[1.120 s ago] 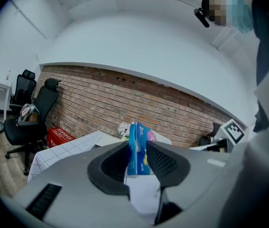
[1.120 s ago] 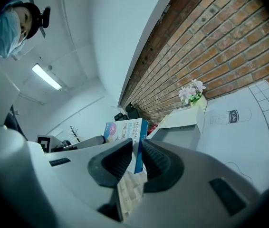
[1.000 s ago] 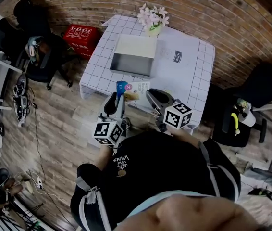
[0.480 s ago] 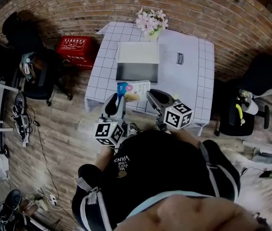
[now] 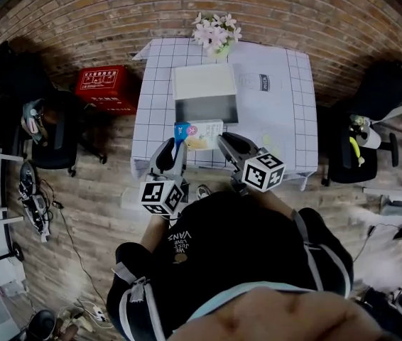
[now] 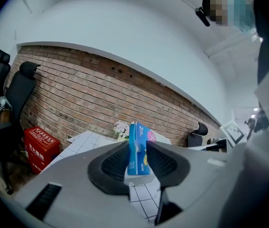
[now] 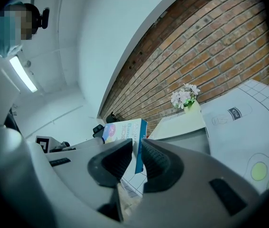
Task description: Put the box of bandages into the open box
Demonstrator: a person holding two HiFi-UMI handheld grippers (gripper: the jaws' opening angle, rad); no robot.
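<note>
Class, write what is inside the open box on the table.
The open box shows only a bare grey interior; the strip behind its near wall is hidden. The bandage box is outside it.

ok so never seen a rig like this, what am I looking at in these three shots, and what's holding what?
There is no robot. A person holds a hand-held two-jaw gripper in each hand, and the marker cubes are part of those grippers. The head view looks down from a camera on the person's head. The other two views ride on the grippers and look along their jaws. On the checked table stand an open box and some flowers. A red box sits on the floor beside the table. The left gripper and right gripper are both shut on the box of bandages, by the table's near edge.
</note>
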